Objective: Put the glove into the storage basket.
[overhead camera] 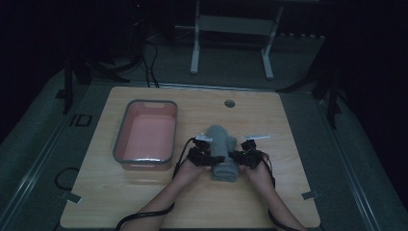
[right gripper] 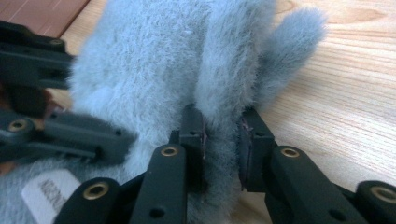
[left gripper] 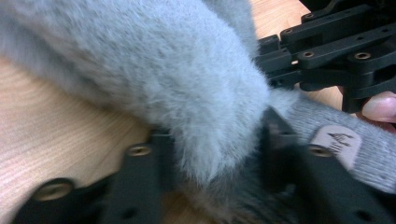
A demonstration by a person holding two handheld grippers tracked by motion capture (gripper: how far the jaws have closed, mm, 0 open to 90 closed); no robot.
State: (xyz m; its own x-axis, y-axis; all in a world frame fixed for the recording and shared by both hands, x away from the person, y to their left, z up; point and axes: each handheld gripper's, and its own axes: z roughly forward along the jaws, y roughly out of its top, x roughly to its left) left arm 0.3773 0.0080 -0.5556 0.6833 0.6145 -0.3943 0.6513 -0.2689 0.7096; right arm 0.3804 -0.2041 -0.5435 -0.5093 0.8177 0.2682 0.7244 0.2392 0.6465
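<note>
A grey fluffy mitten [overhead camera: 220, 138] lies on the wooden table [overhead camera: 269, 125], its knit cuff toward the person. My left gripper [overhead camera: 208, 157] is shut on the mitten's left edge near the cuff, and my right gripper [overhead camera: 244, 157] is shut on its right edge. In the left gripper view, fur [left gripper: 187, 84] is squeezed between my left gripper's [left gripper: 217, 154] jaws, with the cuff's label [left gripper: 337, 142] and the right gripper [left gripper: 336, 51] beyond. In the right gripper view, my right gripper [right gripper: 222, 144] pinches a fold of fur [right gripper: 224, 70]; the left gripper [right gripper: 46, 93] is at the left.
A pink tray with a grey rim [overhead camera: 120, 139] stands left of the mitten, close to the left hand. A small round hole [overhead camera: 229, 103] is in the tabletop at the back. A white desk frame [overhead camera: 195, 48] stands beyond the table. The room around is dark.
</note>
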